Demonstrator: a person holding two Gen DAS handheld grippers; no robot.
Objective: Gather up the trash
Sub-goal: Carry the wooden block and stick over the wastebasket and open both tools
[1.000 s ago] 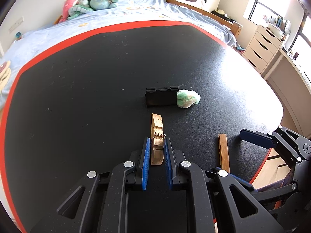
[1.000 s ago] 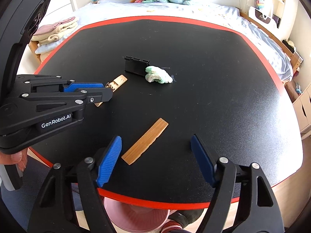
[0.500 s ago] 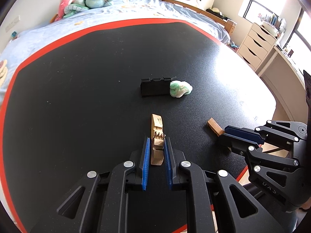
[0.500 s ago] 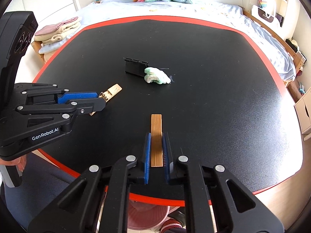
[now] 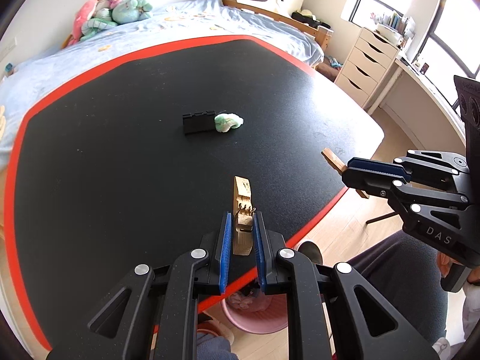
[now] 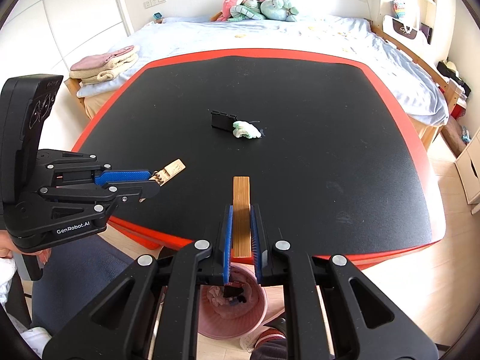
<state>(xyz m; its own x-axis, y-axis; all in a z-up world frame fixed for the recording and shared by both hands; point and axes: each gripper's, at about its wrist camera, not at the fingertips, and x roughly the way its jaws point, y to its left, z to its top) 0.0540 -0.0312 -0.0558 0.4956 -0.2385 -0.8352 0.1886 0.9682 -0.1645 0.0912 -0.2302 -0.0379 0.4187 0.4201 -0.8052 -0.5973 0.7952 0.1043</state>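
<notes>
My left gripper [image 5: 242, 225] is shut on half a wooden clothespin with a wire spring [image 5: 242, 204], held above the table's near edge; it also shows in the right wrist view [image 6: 169, 170]. My right gripper [image 6: 241, 219] is shut on a flat bamboo strip [image 6: 241, 207], lifted over the table edge; its tip shows in the left wrist view [image 5: 333, 156]. A pink trash bin [image 6: 231, 309] with trash inside stands on the floor below both grippers, also in the left wrist view [image 5: 255, 315]. A black clip [image 6: 222, 119] and a crumpled green-white tissue [image 6: 246, 130] lie mid-table.
The black table has a red rim [image 6: 375, 253]. A bed with plush toys [image 6: 258, 3] lies behind it, folded towels [image 6: 105, 64] at the left, and a white drawer unit [image 5: 369, 60] at the right.
My right gripper closed on the bamboo strip and lifted it back over the table edge. My left gripper, holding the clothespin half, also drew back toward the edge above the bin.
</notes>
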